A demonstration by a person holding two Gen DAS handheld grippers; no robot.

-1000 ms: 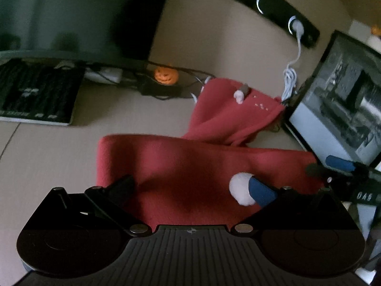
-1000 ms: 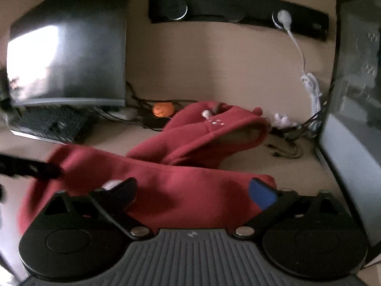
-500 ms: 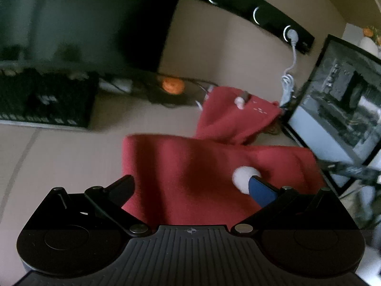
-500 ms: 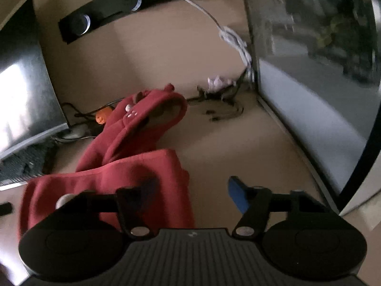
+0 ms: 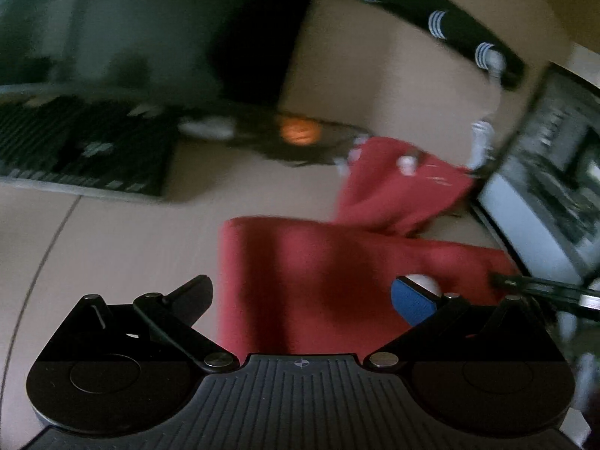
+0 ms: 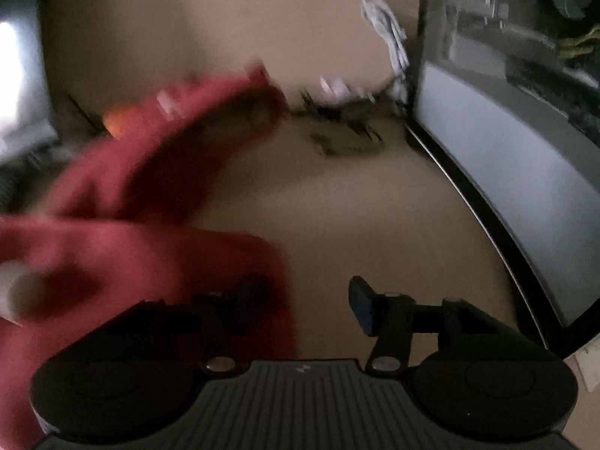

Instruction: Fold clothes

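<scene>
- The red hoodie [image 5: 337,262] lies on the desk just ahead of the left gripper [image 5: 302,292], its folded body running between the wide-spread, empty jaws.
- The right gripper [image 6: 307,296] is narrow and its jaws are opening; the hoodie's right edge lies at its left finger, with bare desk in the gap and nothing pinched.
- Risk: the blurred right gripper could snag only the top layer or drag the fold crooked; the hood [image 6: 210,120], bunched beyond, may stay lumpy.
- A second ago the right gripper was spread wide over the hoodie's middle; it has since swung right and dipped. The left gripper has hardly shifted.
</scene>
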